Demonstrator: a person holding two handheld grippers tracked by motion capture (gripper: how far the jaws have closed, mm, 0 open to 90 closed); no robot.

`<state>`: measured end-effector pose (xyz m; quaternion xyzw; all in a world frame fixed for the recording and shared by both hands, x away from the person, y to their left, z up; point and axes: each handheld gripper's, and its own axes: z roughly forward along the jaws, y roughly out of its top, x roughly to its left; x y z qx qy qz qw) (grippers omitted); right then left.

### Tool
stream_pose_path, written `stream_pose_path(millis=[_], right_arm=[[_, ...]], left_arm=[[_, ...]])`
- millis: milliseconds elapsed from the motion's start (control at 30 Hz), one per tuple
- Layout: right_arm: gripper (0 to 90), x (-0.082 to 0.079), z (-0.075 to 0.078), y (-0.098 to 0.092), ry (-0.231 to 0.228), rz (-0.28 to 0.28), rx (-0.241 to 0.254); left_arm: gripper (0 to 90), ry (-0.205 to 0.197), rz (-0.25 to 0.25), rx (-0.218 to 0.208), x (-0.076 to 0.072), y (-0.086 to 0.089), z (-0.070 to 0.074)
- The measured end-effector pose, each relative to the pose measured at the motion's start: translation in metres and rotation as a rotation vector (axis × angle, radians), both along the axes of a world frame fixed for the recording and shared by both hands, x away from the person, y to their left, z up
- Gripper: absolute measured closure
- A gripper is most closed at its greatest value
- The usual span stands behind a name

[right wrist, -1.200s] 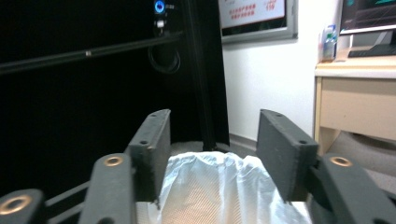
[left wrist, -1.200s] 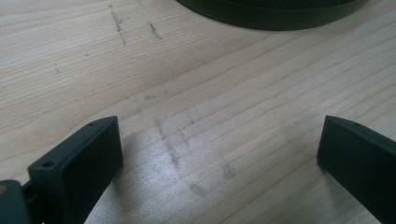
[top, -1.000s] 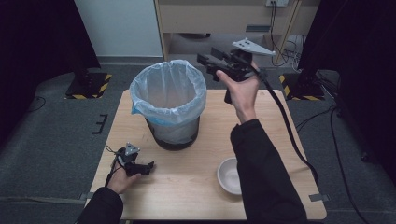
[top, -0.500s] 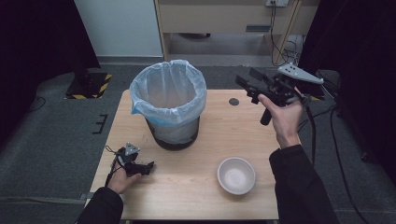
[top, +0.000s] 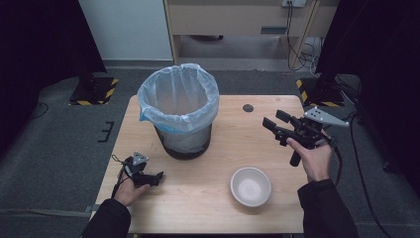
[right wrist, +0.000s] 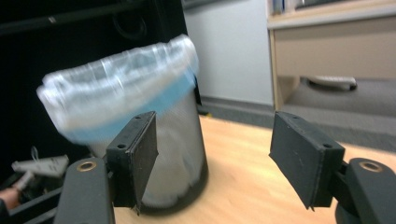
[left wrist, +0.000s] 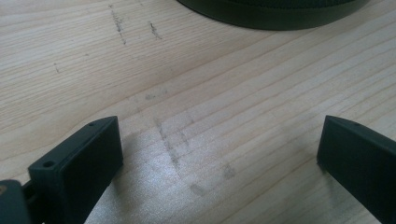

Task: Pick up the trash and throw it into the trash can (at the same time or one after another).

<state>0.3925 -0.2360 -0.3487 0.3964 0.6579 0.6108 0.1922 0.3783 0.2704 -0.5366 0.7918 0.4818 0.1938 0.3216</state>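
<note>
A pale wooden table (top: 208, 198) stands on grey carpet. At lower left the left gripper (top: 157, 177) rests on it, jaws spread, empty. At lower centre sits a white bowl (top: 250, 186). At right the right gripper (top: 273, 122) hovers, jaws having just widened, empty, facing the lined bin (top: 178, 111) at upper centre.

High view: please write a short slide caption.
Open right gripper held beside plastic-lined black bin; white bowl on wooden table.

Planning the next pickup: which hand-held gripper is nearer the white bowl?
Right. The right hand-held gripper hangs above and beyond the white bowl; the left hand-held gripper rests farther away across the table.
</note>
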Motion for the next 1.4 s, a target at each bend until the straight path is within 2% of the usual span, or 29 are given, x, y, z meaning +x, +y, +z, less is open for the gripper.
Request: stream_pose_path(millis=[33,67,133,233,267,367,467,500,633,767,833,933,1033,1100,1133,1300,1400], right_arm=[[32.3,-0.001,-0.006,-0.002,0.011,-0.005,-0.006],[32.5,-0.002,-0.017,-0.005,0.039,-0.001,-0.039],[32.5,-0.003,-0.021,-0.006,0.048,-0.001,-0.052],[32.9,-0.006,-0.041,-0.011,0.085,-0.008,-0.092],[32.9,-0.006,-0.041,-0.011,0.085,-0.008,-0.092],[33.1,-0.009,-0.054,-0.014,0.116,-0.018,-0.116],[33.3,-0.014,-0.07,-0.015,0.152,-0.018,-0.151],[33.5,-0.015,-0.077,-0.017,0.179,-0.012,-0.171],[33.5,-0.013,-0.086,-0.02,0.204,-0.018,-0.19],[34.4,-0.011,-0.1,-0.02,0.244,-0.005,-0.236],[35.7,-0.009,-0.11,-0.021,0.285,0.001,-0.26],[35.9,-0.007,-0.116,-0.021,0.307,0.007,-0.274],[37.1,-0.005,-0.126,-0.018,0.344,0.061,-0.316],[37.6,-0.005,-0.127,-0.017,0.351,0.07,-0.324],[38.0,-0.005,-0.13,-0.015,0.367,0.091,-0.343],[41.3,-0.006,-0.134,-0.009,0.407,0.146,-0.367],[45.6,-0.007,-0.14,-0.003,0.451,0.183,-0.407]], left_arm=[[0.0,0.0,0.0,0.0,0.0,0.0,0.0],[0.0,0.0,0.0,0.0,0.0,0.0,0.0],[0.0,0.0,0.0,0.0,0.0,0.0,0.0],[0.0,0.0,0.0,0.0,0.0,0.0,0.0],[0.0,0.0,0.0,0.0,0.0,0.0,0.0],[0.0,0.0,0.0,0.0,0.0,0.0,0.0],[0.0,0.0,0.001,-0.001,0.0,0.0,0.0],[0.0,0.0,0.001,-0.001,0.0,0.0,0.0],[0.0,0.0,0.001,-0.001,0.0,0.0,0.0],[0.0,0.0,0.001,-0.001,0.0,0.0,0.0],[0.0,0.0,0.001,-0.001,0.0,0.0,0.0],[0.0,0.0,0.001,-0.001,0.0,0.0,0.0],[0.0,0.001,0.0,-0.001,0.0,0.0,0.0],[0.0,0.001,0.0,-0.001,0.0,0.0,0.0],[0.0,0.001,0.0,-0.001,0.0,0.0,0.0],[0.0,0.0,0.001,-0.001,0.0,0.0,0.0],[0.0,0.0,0.001,-0.001,0.0,0.0,0.0]])
